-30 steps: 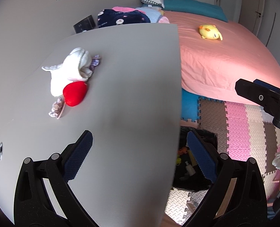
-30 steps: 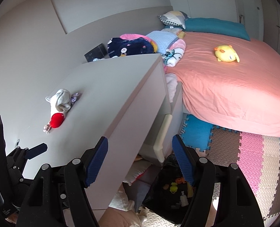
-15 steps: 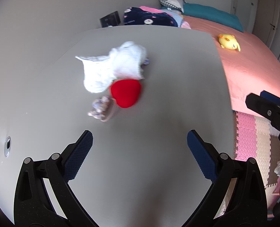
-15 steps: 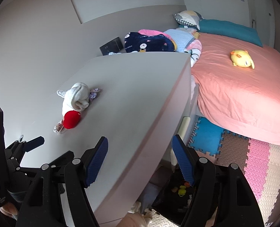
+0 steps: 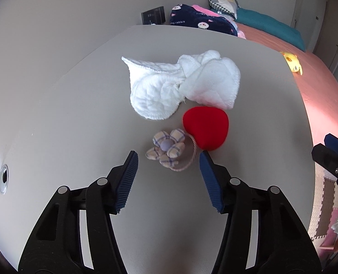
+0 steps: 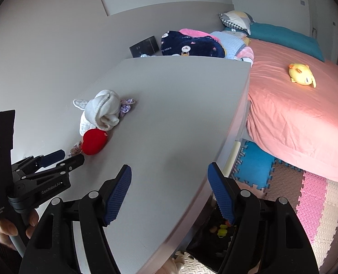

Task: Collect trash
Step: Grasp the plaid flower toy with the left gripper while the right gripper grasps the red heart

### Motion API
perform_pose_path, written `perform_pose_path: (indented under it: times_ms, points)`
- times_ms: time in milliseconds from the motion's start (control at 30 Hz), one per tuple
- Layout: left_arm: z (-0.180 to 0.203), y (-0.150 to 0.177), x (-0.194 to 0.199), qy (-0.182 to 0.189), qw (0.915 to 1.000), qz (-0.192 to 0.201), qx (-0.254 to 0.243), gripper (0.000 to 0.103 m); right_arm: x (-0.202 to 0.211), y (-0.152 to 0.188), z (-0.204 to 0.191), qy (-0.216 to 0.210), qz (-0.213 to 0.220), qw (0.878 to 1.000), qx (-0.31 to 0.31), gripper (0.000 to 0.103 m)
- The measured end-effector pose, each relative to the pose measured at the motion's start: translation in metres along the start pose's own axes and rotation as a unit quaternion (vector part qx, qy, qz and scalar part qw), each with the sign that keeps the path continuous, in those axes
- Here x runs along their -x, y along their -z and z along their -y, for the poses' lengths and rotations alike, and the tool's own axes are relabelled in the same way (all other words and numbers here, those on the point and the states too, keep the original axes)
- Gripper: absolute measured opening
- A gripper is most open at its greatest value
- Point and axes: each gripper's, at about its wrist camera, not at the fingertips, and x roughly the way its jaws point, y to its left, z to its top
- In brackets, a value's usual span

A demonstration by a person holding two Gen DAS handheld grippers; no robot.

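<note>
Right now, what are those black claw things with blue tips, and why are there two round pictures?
A person holds two grabbing tools, each with a camera looking along its fingers, so each tool takes one picture. The left gripper is open over a grey desk, just in front of a checked cloth flower. A red plush heart and a white cloth lie beyond it. The right gripper is open too, holding nothing, farther back. Beside the desk is a pink bed with a yellow toy.

"genroboai" on the left claw [image 6: 64, 157]; "rabbit" on navy blanket [image 5: 201, 22].
</note>
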Motion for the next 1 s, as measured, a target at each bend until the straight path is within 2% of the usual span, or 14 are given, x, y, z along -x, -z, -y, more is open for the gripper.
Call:
perform_pose_path:
  times_ms: [100,200,400,467,567,667,1000]
  points:
    - [-0.002,-0.004,-0.007,0.003,1.0000,-0.002,-0.007,0.049,-0.006,-0.001,-0.006,0.000,-0.003,1.000,0.003,0.071]
    - [-0.006,-0.006,-0.011,0.012,0.9999,0.006,-0.008,0.037,-0.011,-0.002,-0.012,0.000,-0.006,1.000,0.006,0.071]
    - [-0.024,-0.009,-0.014,0.020,0.9996,0.017,0.010,0.024,-0.022,-0.005,-0.029,-0.008,-0.013,1.000,0.016,0.071]
    - [-0.030,-0.008,-0.014,0.023,0.9994,0.019,0.019,0.017,-0.026,-0.006,-0.038,-0.014,-0.016,0.999,0.023,0.071]
    - [-0.038,-0.007,-0.013,0.014,0.9992,0.022,0.030,0.015,-0.033,-0.007,-0.052,-0.029,-0.026,0.999,0.031,0.071]
    - [-0.047,-0.006,-0.010,0.012,0.9987,0.025,0.042,0.014,-0.041,-0.007,-0.066,-0.042,-0.036,0.998,0.037,0.066]
    - [-0.075,-0.004,-0.005,0.020,0.9961,0.036,0.078,0.012,-0.067,-0.019,-0.098,-0.051,-0.050,0.997,0.039,0.063]
